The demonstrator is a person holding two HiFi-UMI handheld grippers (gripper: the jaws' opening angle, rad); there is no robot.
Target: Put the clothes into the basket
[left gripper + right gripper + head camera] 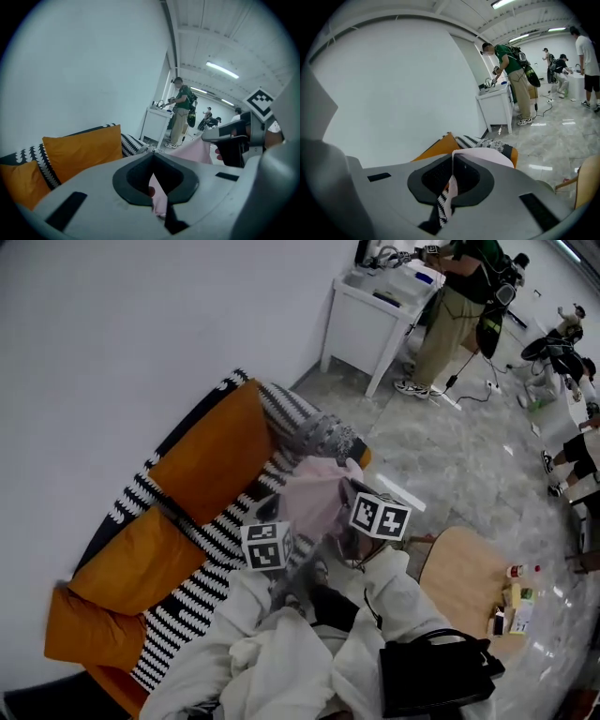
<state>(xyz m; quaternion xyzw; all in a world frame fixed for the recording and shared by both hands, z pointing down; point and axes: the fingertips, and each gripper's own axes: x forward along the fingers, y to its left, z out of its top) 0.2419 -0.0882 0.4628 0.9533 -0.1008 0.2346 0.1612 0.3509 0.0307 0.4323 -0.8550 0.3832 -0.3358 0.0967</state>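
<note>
Both grippers have hold of one pink garment [315,495], which hangs stretched between them at the middle of the head view, above the near end of the sofa [202,545]. The left gripper [157,188] has its jaws closed on a fold of the pink cloth, which runs down through the gap between them and spreads toward 2 o'clock in that gripper's view. The right gripper [451,182] is likewise clamped tight on the cloth, with an edge of the garment arching over its upper jaw; a strip of black-and-white pattern shows in the gap below the pinch. The sofa carries orange cushions [220,456] on a black-and-white striped cover and runs from 8 o'clock up toward 12 o'clock in the head view. A black bag with handles [436,673] sits at 5 o'clock, a round wooden table [464,579] with small bottles at 4 o'clock. At 1 o'clock a person in a green top [459,296] stands at a white table [361,320]
</note>
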